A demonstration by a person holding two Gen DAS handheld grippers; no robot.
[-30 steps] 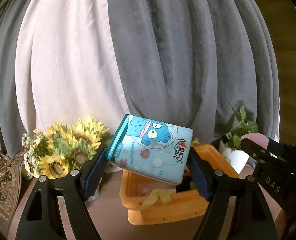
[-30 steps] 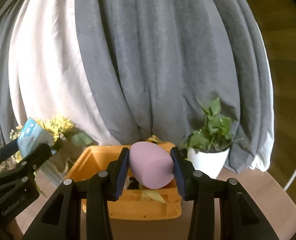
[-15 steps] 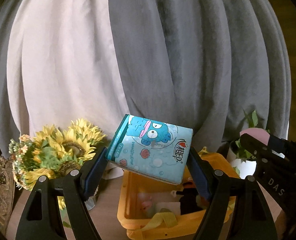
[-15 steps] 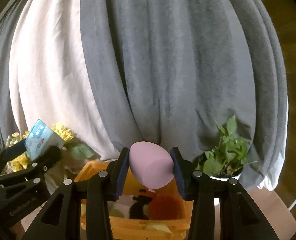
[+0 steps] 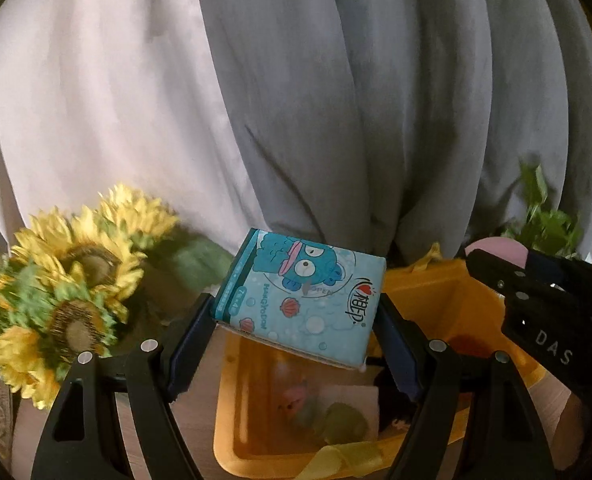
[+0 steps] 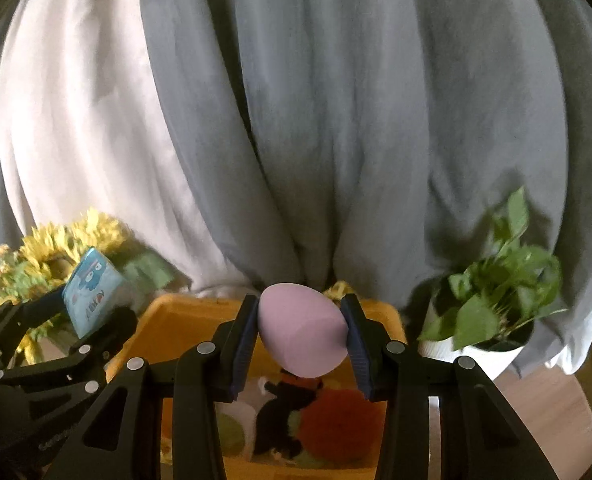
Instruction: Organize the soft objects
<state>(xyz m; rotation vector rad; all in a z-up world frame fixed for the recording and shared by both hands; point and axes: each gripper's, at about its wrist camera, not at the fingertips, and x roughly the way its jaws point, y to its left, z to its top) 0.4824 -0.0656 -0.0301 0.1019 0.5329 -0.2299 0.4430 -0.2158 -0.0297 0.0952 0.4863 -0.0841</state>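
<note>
Above the orange bin (image 5: 428,296), the left gripper (image 5: 296,320) clamps a blue tissue pack (image 5: 302,296); beside it, the right gripper (image 6: 302,332) squeezes a pink sponge egg (image 6: 302,330).

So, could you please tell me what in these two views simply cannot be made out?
- Left wrist view: the far half of the yellow bin is hidden behind the tissue pack held in the left tool.
- Right wrist view: the soft toys in the bin are blurred, partly covered by the pink sponge egg in the right tool.
- Both views: sunflowers are motion-blurred; their vase is hidden by the left tool.
- Potted plant: only leaves show in the left view.
</note>
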